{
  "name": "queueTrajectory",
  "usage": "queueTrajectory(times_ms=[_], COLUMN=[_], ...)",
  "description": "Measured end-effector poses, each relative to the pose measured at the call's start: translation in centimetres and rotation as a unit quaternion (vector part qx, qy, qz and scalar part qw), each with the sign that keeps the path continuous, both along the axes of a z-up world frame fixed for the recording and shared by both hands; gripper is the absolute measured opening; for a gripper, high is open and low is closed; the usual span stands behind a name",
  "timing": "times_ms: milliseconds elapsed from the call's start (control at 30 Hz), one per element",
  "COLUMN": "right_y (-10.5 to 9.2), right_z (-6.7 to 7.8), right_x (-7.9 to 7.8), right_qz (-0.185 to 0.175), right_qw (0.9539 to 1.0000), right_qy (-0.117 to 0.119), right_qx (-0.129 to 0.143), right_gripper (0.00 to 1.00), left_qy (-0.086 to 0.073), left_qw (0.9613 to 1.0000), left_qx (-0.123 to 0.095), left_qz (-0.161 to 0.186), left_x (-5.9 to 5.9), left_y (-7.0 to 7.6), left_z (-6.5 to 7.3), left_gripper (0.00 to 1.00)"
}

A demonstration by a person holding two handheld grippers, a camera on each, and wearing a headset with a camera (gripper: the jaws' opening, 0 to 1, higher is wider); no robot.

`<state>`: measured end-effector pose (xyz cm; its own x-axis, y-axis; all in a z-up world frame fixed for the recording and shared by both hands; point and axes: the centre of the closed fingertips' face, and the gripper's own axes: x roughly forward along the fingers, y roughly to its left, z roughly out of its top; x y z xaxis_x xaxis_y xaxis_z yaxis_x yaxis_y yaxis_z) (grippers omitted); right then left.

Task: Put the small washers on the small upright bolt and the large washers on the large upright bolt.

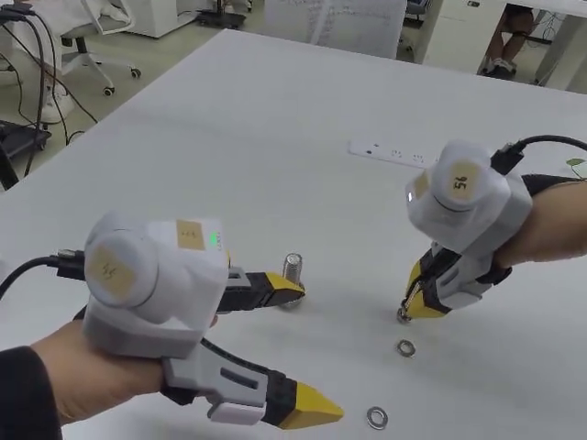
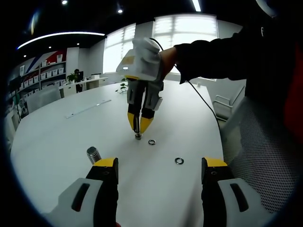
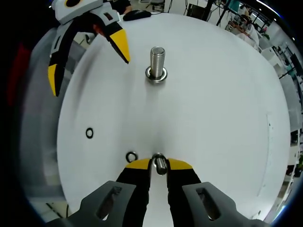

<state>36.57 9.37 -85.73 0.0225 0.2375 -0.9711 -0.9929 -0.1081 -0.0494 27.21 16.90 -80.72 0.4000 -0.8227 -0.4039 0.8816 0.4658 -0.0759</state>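
Note:
The large upright bolt (image 1: 293, 269) (image 2: 93, 153) (image 3: 157, 59) stands mid-table with a washer (image 3: 156, 74) around its base. My left gripper (image 1: 303, 348) (image 2: 160, 163) is open beside it, one jaw close to the bolt, and holds nothing. My right gripper (image 1: 415, 310) (image 2: 140, 124) (image 3: 160, 164) points down, jaws drawn in on a small washer at the top of the small upright bolt (image 1: 404, 315) (image 2: 138, 136) (image 3: 160, 165); bolt and washer blur together there. A loose washer (image 1: 405, 347) (image 2: 152, 142) (image 3: 131, 156) lies near the small bolt. Another washer (image 1: 377, 418) (image 2: 179, 161) (image 3: 89, 133) lies nearer me.
A white power strip (image 1: 390, 153) (image 2: 88, 108) lies on the white table (image 1: 229, 137) behind the right gripper. Office chairs and cables stand off the table's far left corner. The table's near right edge (image 2: 222, 151) runs close to the washers.

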Motion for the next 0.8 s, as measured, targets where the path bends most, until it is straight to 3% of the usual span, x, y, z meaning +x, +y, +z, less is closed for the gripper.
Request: queueTrajectory(times_ms=[800], right_y=[-0.18], right_z=[-0.82], right_x=[-0.09], right_qz=[-0.006], right_qw=[1.0], right_qy=[0.002], right_qx=[-0.004], right_gripper=[0.17], left_qy=[0.001], left_qw=[1.0], left_qx=[0.001], left_qz=[0.001], left_x=[-0.11], left_y=[0.1], left_z=[-0.07], left_gripper=[0.71])
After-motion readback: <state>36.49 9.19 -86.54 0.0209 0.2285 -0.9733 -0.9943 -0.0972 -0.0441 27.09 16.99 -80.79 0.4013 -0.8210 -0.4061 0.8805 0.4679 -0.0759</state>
